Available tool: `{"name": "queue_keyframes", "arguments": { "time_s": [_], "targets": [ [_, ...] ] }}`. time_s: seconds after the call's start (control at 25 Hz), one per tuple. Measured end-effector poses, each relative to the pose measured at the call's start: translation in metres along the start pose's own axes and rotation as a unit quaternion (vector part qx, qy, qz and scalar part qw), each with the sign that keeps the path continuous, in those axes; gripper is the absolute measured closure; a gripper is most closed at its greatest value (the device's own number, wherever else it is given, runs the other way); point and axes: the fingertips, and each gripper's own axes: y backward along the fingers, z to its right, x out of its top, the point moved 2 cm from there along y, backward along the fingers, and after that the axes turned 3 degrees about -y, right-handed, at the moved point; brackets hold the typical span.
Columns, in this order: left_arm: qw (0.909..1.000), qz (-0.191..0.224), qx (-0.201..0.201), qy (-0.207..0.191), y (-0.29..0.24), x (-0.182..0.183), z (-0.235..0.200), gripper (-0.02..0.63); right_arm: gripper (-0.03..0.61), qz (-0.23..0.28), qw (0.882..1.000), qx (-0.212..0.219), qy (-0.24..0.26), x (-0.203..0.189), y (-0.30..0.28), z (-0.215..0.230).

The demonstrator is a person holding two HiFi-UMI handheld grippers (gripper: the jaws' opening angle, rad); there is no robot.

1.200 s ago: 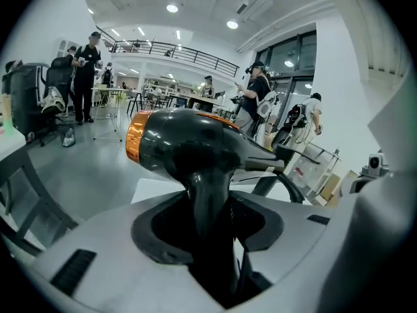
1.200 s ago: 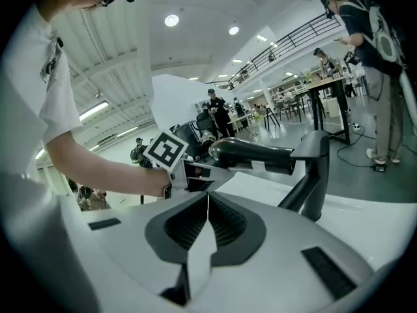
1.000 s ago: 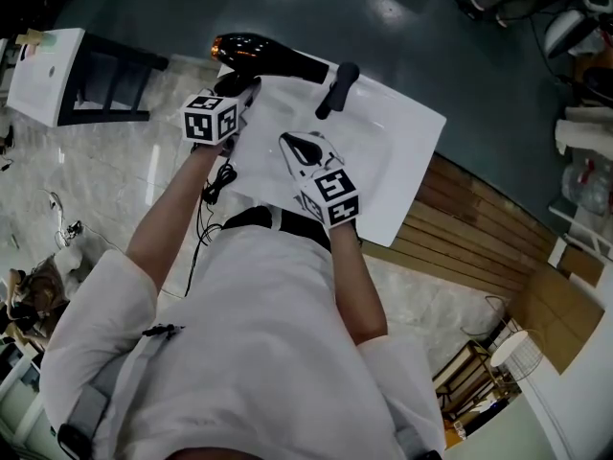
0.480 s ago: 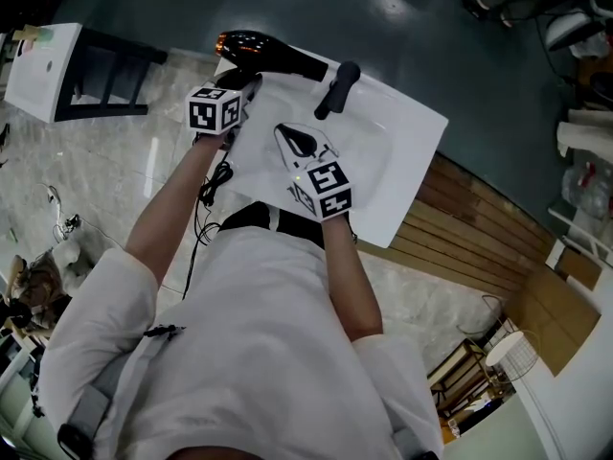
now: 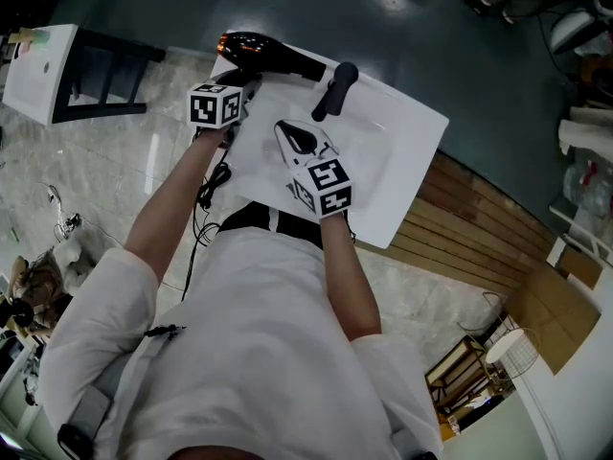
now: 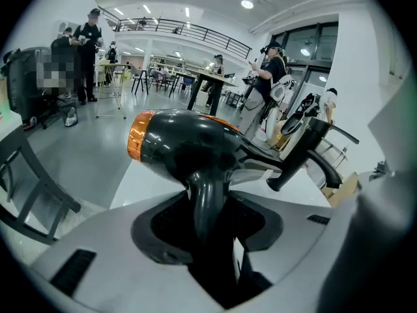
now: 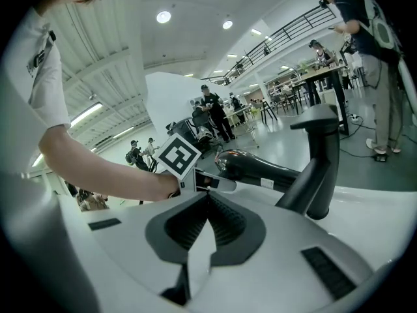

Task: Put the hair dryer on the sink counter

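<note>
Jaws gripping hair dryer (image 6: 189,145) handle — left gripper (image 6: 210,223), right gripper (image 7: 207,197) closed

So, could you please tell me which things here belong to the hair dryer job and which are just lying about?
Part of the job:
- hair dryer, gripped by its handle in the left gripper
- sink counter, below it

Just lying about:
- black faucet
- right gripper, shut and empty
- white table
- wooden slatted panel
</note>
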Motion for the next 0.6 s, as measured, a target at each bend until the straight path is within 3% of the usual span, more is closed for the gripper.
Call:
{"name": "queue_keyframes", "arguments": {
  "time_s": [0.6],
  "targets": [
    [0.9998,-0.018,0.001,-0.001,-0.017,0.005,0.006,0.439,0.571,0.002,1.0,0.001,-0.007,0.001,0.003,0.007]
  ]
}}
